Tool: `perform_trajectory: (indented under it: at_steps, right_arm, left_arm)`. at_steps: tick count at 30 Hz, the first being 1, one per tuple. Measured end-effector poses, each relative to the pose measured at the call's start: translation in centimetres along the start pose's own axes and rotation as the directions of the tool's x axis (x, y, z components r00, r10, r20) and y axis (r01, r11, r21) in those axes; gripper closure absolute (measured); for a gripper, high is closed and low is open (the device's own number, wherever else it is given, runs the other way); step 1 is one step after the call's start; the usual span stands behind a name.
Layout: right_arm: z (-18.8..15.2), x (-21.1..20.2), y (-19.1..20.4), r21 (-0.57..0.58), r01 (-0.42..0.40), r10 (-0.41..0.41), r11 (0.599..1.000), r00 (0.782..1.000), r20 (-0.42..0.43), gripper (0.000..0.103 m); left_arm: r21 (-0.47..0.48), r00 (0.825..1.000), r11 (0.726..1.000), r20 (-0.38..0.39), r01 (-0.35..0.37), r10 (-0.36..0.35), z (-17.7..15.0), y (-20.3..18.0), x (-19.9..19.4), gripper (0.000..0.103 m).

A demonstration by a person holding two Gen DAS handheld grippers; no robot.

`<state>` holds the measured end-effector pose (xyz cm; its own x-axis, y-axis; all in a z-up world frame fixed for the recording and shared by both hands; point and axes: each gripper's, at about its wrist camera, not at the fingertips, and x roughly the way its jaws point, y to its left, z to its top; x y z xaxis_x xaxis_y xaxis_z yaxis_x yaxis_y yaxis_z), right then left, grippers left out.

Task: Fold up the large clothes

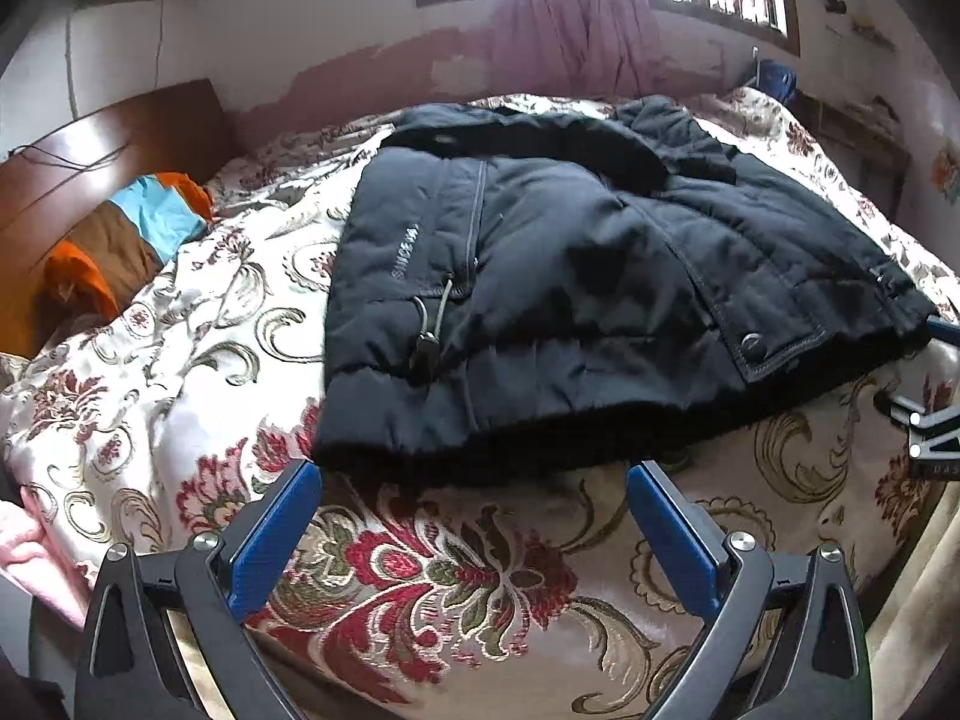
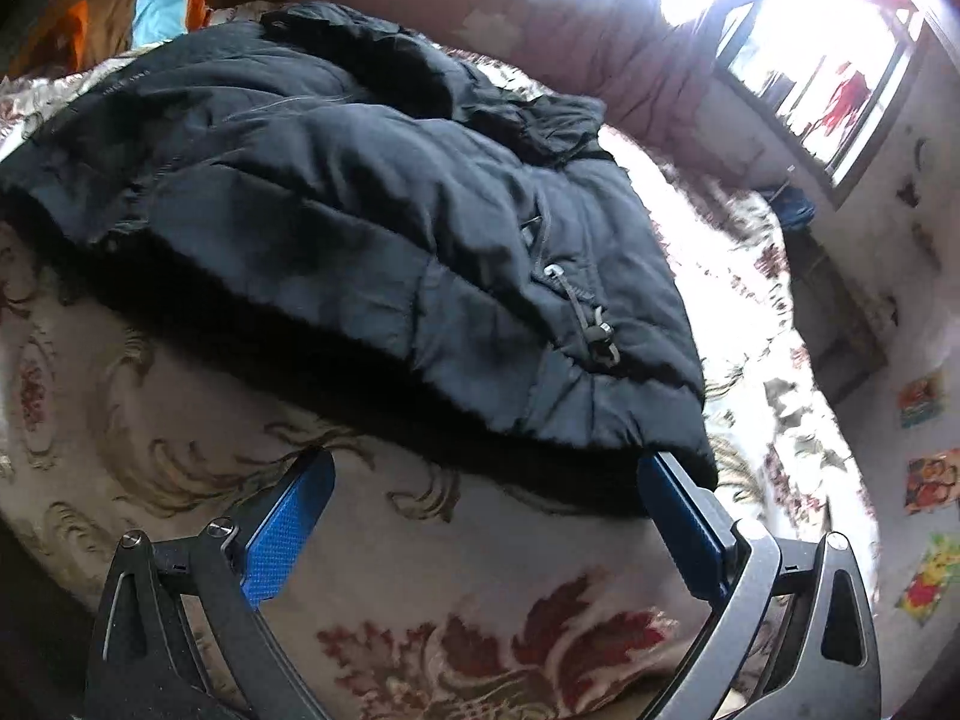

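A black padded jacket (image 1: 570, 282) lies folded into a compact bundle on the floral bedspread (image 1: 198, 324). My left gripper (image 1: 474, 474) is open with its blue pads just short of the jacket's near hem, holding nothing. The jacket also shows in the right wrist view (image 2: 360, 228). My right gripper (image 2: 486, 462) is open at the hem's near right corner; its right finger (image 2: 678, 498) touches or slips under the hem edge. Part of the right gripper shows at the left wrist view's right edge (image 1: 924, 420).
A wooden headboard (image 1: 102, 150) with orange, brown and blue cloth (image 1: 120, 234) stands at the left. A pink curtain (image 1: 576, 30) hangs under bright windows on the far wall. Pink fabric (image 1: 36, 552) lies at the bed's near left edge. Stickers (image 2: 924, 480) mark the right wall.
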<state>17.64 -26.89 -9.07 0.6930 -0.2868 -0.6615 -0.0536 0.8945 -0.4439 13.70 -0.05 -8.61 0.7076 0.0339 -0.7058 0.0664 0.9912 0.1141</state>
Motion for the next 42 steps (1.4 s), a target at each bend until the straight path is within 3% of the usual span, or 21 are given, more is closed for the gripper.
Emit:
perform_trajectory:
  at_steps: [7,15,25,33,38,42]
  right_arm:
    - [0.7,0.8,0.7,-0.032,0.101,-0.099,0.994,0.993,0.066,0.004]
    - [1.0,-0.2,1.8,-0.074,0.215,-0.2,0.974,0.964,0.177,0.004]
    - [-0.2,-1.2,5.3,-0.243,0.252,-0.22,0.937,0.963,0.154,0.004]
    - [-0.3,-1.2,8.9,-0.376,0.314,-0.221,0.872,0.937,0.269,0.004]
    - [0.9,0.0,7.7,-0.298,0.26,-0.184,0.918,0.948,0.259,0.004]
    - [1.3,-0.3,6.4,-0.218,0.24,-0.17,0.946,0.94,0.296,0.005]
  left_arm:
    - [0.019,1.0,1.0,-0.004,0.005,-0.005,-0.1,-0.5,1.2,0.001]
    - [0.031,1.0,0.999,0.011,0.022,-0.022,-0.2,-0.6,1.6,0.001]
    - [0.05,0.999,0.998,0.023,0.048,-0.05,-0.2,-1.1,1.7,0.001]
    - [0.066,0.997,0.995,0.025,0.075,-0.076,-0.3,-1.6,1.5,0.0]
    - [0.165,0.997,0.985,0.036,0.054,-0.061,-0.6,-3.4,1.4,0.0]
    - [0.269,0.997,0.963,0.077,-0.025,0.005,-1.0,-5.0,1.6,0.001]
